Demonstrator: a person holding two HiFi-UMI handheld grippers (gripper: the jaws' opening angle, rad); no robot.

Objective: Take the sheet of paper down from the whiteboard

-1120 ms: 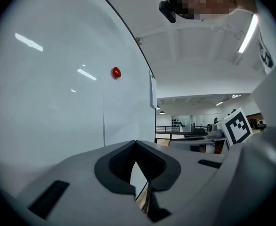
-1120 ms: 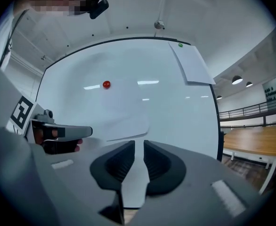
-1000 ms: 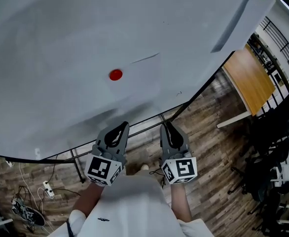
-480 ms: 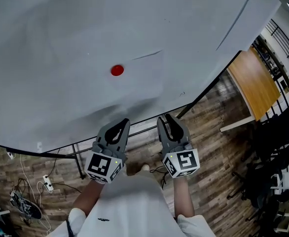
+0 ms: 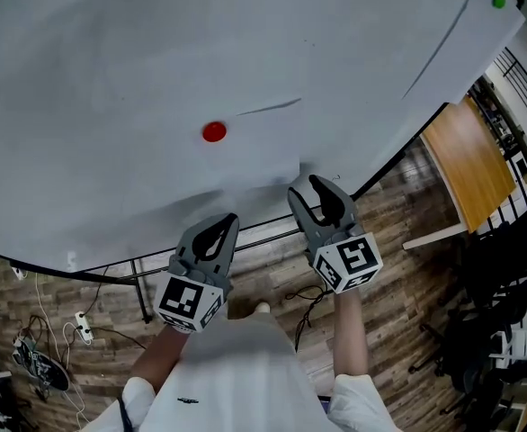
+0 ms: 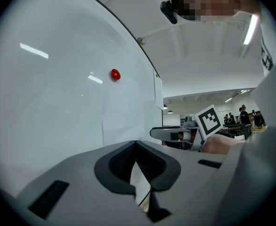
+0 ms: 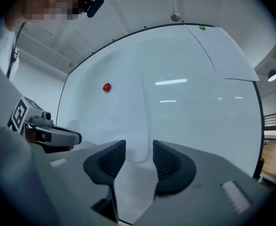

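A white sheet of paper [image 5: 254, 147] hangs flat on the whiteboard [image 5: 111, 70], with a red magnet [image 5: 213, 131] at its upper left corner. My right gripper [image 5: 310, 189] is open just below the sheet's lower right corner; its jaws have just been opening. In the right gripper view the sheet's right edge [image 7: 145, 117] runs down into the gap of the right gripper [image 7: 139, 150], and the pads press on nothing. My left gripper [image 5: 226, 220] is shut and empty below the board's lower edge. In the left gripper view the left gripper [image 6: 136, 143] faces the magnet [image 6: 115, 74].
A second sheet [image 5: 452, 25] hangs at the board's upper right under a green magnet [image 5: 498, 1]. The board's stand [image 5: 142, 300] and cables [image 5: 39, 349] are on the wooden floor below. A wooden table [image 5: 466, 156] stands to the right.
My right gripper has risen and moved right, up to the board beside the sheet's lower corner, and its jaws have spread apart. The left gripper has stayed put.
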